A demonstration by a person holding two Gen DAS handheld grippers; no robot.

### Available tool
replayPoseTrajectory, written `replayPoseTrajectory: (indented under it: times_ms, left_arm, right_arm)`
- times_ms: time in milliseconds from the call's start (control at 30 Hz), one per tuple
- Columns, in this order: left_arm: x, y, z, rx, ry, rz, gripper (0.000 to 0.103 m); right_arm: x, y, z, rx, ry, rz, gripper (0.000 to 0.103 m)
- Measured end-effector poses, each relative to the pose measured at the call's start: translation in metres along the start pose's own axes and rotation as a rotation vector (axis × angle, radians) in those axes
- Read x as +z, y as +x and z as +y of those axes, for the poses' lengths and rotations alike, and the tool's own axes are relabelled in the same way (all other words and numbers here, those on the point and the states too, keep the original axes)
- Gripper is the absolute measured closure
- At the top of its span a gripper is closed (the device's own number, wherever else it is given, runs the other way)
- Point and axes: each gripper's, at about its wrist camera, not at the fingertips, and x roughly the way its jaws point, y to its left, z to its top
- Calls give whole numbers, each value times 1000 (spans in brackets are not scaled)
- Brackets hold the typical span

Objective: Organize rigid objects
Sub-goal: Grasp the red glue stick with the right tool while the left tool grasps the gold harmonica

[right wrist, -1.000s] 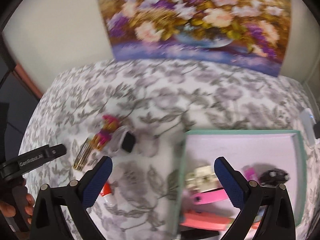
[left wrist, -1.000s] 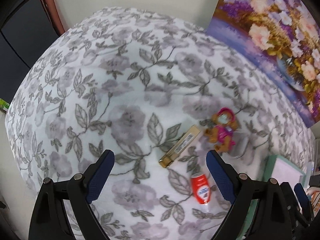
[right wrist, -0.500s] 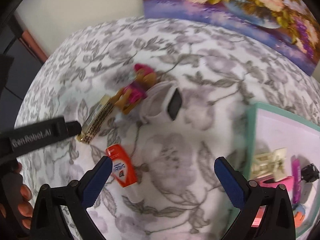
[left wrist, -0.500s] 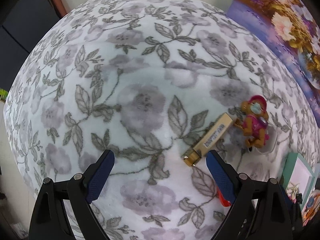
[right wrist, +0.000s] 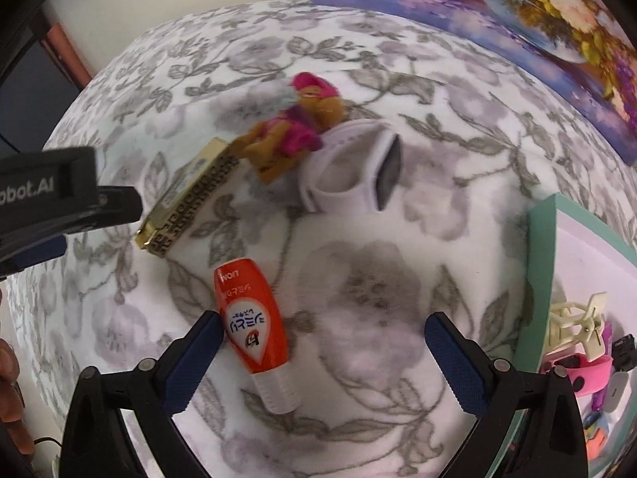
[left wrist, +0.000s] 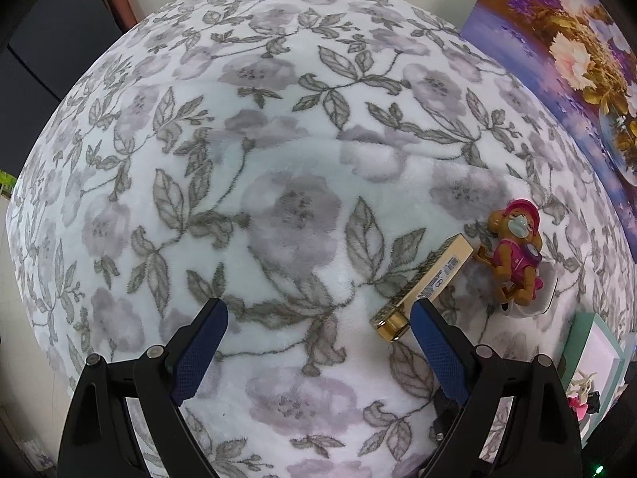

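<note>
Floral grey-and-white fleece covers the table [left wrist: 278, 159], with a flower painting [right wrist: 517, 8] propped against the wall beyond it. Both tongs hang low over the cloth with their fingers spread wide and nothing between them. The right tongs [right wrist: 322, 342] are nearest an orange tube [right wrist: 251, 318] with a white cap, which lies flat just inside the left finger, cap end toward the camera. Further ahead of them lie a gold box [right wrist: 187, 199], a small figure in a pink hat [right wrist: 294, 131] touching the box's far end, and a pale watch-like band [right wrist: 350, 167] against the figure. To their right sits a green-rimmed tray [right wrist: 537, 279] already holding a cream hair clip, a pink band and other small things. The left tongs [left wrist: 318, 330] have the gold box [left wrist: 426, 283] just beyond the right finger, the figure [left wrist: 517, 251] further right, and the tray corner [left wrist: 577, 342] at the far right edge. The step in hand looks like picking up the next loose item, most likely the tube with the right tongs. That calls for shifting slightly left to centre the tube, lowering, closing across its orange body, then carrying it right into the tray.
</note>
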Motion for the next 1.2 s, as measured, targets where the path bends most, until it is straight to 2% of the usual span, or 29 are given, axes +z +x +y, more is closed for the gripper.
replayPoseTrajectory:
  times_ms: [100, 300, 400, 567, 800, 867, 933, 1067, 1133, 1200]
  left_arm:
    - [1, -1, -9, -1, 27, -5, 10]
    - [1, 1, -23, -6, 72, -8, 10]
    - [3, 3, -29, -11, 88, -17, 13]
    - [5, 4, -46, -20, 124, -38, 27]
    - [8, 11, -77, -50, 180, -55, 47]
    - [6, 13, -85, -55, 195, -56, 53]
    - [4, 19, -93, -66, 208, -49, 64]
    - [1, 22, -107, -71, 237, -50, 73]
    - [-1, 24, -109, -77, 242, -48, 83]
    - [-2, 23, -111, -94, 231, -38, 85]
  right_arm:
    - [-1, -2, -14, 10, 37, -3, 4]
    - [-4, -6, -25, -8, 47, -7, 24]
    - [-8, -9, -24, -16, 31, -6, 36]
    - [-7, -13, -20, -19, 20, -11, 65]
    - [-6, -16, -34, 25, 58, -15, 66]
    - [-6, -16, -34, 22, 51, -16, 66]
    - [-6, -17, -34, 17, 41, -17, 66]
    - [-5, -15, -31, 11, 33, -18, 66]
    - [-5, -15, -30, 10, 30, -18, 66]
    - [-5, -15, -29, 10, 29, -16, 66]
